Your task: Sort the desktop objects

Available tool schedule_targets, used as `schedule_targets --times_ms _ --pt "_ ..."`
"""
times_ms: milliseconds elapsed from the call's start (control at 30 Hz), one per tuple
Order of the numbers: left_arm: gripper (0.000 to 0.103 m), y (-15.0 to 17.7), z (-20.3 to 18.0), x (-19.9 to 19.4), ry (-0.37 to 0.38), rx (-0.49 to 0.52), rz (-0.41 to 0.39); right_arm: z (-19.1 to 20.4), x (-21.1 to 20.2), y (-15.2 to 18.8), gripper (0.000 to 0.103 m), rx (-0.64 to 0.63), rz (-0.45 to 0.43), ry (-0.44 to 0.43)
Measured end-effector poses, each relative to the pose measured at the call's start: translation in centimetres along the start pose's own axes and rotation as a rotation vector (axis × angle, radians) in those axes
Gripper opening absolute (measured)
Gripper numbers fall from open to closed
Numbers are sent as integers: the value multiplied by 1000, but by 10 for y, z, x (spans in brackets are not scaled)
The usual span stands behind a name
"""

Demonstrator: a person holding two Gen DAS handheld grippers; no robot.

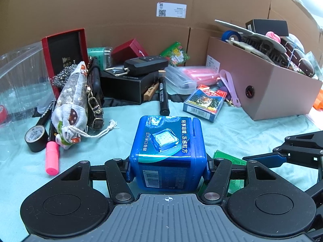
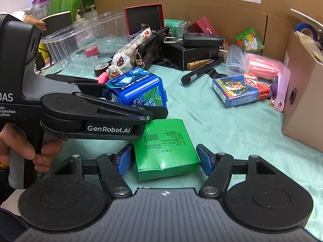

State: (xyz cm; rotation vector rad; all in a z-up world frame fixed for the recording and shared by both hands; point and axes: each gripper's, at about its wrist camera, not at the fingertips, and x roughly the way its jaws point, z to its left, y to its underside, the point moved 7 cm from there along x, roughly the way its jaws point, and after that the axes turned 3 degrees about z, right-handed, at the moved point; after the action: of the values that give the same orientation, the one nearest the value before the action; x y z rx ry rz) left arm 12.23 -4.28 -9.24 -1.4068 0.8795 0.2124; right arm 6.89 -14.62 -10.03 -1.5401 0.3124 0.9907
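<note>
- Over on the far left sits a clear plastic tub (image 2: 80, 38) with a red tape roll (image 2: 91, 50) inside it, on the teal cloth (image 1: 113, 141).
- Just right of the tub there's a black tape roll (image 1: 36, 138) standing on edge, a pink highlighter (image 1: 52, 157) lying beside it, and a patterned drawstring pouch (image 1: 70, 104) leaning against a brown strap bag (image 1: 95, 92).
- Behind those, a red open box (image 1: 64, 52) stands upright, and a black box (image 1: 125, 86) has a black remote-looking gadget (image 1: 145, 63) resting on top.
- Centre near: the left gripper (image 1: 168, 168) is pinching the blue gum box (image 1: 167, 153), blue pads pressed on both its sides. From the right wrist view the box looks lifted off the cloth, but I can't be sure.
- Right of the gum box and lower down, the green packet (image 2: 165, 151) lies flat on the cloth. The right gripper (image 2: 164, 160) is spread around it, one pad on each side, small gaps showing, so not touching.
- Farther back, a black marker (image 2: 201, 70) lies on the cloth, and a deck of cards (image 2: 240, 89) lies to its right.
- Far right: a cardboard box (image 1: 272, 88) piled full of stuff, with a pink strap (image 1: 230, 86) hanging by its left wall.
</note>
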Motion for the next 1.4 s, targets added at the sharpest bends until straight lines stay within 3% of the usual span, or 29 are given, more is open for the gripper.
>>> schedule_targets --times_ms 533,733,833,1000,1133,1267,1400 --pt "61 -6 3 -6 9 -6 -15 0 -4 -6 72 -3 -13 1" --pt "61 -25 16 -26 -2 -25 -67 6 -19 -31 70 -33 -81 8" --pt "61 -43 26 -44 6 -42 -118 16 -27 -54 58 -77 -128 -3" --pt "61 -72 47 -80 -33 -40 -217 45 -35 -95 48 -163 -215 -50" --pt "61 -85 72 -99 -103 -50 -265 70 -29 -122 41 -228 -254 -77" --pt "61 -95 94 -112 -137 -61 -291 91 -20 -141 22 -274 -269 -89" --pt "61 -104 113 -123 -171 -70 -319 105 -13 -160 21 -308 -287 -101"
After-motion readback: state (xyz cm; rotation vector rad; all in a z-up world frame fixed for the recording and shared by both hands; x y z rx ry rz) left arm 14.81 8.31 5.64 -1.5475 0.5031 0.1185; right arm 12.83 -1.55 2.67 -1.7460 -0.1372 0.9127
